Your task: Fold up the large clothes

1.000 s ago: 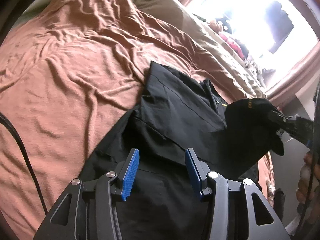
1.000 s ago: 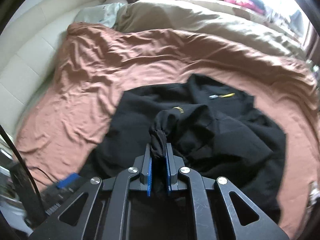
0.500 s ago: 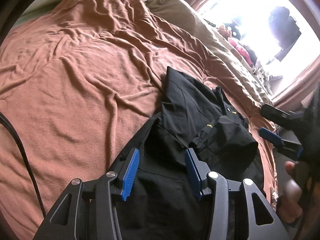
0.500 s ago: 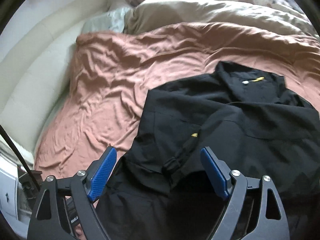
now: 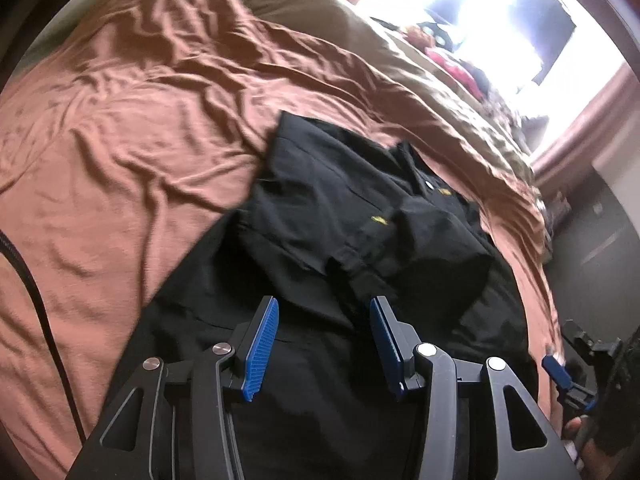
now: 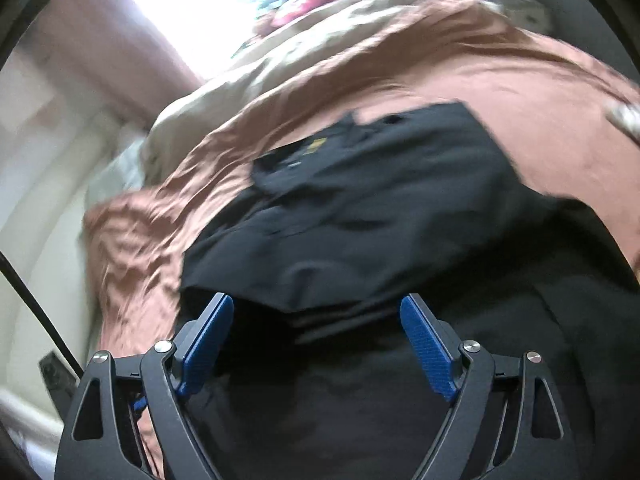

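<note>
A large black shirt with small yellow marks lies spread on a rust-brown bedsheet, one sleeve folded across its chest. My left gripper is open and empty, just above the shirt's lower part. My right gripper is open and empty over the shirt; that view is blurred. The right gripper also shows at the lower right of the left wrist view, off the shirt's right edge.
A beige duvet is bunched at the far side of the bed, with a bright window and toys behind it. A black cable hangs at the left. A padded cream headboard lies left in the right wrist view.
My right gripper opened and let go of the black sleeve, which now lies across the shirt. It then drew back down to the shirt's right edge. My left gripper stayed open.
</note>
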`<state>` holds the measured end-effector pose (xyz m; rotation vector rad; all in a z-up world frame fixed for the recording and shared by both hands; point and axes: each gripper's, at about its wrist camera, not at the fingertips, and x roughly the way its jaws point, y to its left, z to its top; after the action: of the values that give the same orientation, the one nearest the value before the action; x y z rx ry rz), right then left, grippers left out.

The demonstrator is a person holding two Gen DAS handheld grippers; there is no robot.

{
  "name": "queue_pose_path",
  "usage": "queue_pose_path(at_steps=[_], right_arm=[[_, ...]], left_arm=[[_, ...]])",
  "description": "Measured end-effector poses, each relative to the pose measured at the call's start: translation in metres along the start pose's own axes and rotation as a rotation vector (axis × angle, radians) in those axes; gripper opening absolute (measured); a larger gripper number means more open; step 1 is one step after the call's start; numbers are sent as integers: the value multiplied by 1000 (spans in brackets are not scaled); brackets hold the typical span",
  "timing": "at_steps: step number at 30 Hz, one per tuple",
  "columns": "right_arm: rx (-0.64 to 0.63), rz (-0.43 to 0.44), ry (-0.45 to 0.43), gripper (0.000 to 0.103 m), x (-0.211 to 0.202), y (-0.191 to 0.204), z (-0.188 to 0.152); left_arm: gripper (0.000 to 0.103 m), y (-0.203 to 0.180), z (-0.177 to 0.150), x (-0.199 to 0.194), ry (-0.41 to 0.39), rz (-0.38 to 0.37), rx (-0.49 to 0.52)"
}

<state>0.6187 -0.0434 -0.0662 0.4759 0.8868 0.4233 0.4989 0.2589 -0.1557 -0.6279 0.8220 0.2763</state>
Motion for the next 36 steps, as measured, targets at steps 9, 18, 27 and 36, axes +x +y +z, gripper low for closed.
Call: queue_pose_path(at_steps=[9,18,27,36], right_arm=[[233,8,-29,74,-3,-78,-1],[403,72,-60,57,-8,-121,7],[461,50,-81,18,5,-154,2],[513,21,-124,13,-4,-163,2]], left_arm=[[70,-54,-13,25,89,48,249],[70,-103,-26,74,160,223,590],[24,-101,-15,91,179,345,795],[23,-68,12,77,146,595,943]])
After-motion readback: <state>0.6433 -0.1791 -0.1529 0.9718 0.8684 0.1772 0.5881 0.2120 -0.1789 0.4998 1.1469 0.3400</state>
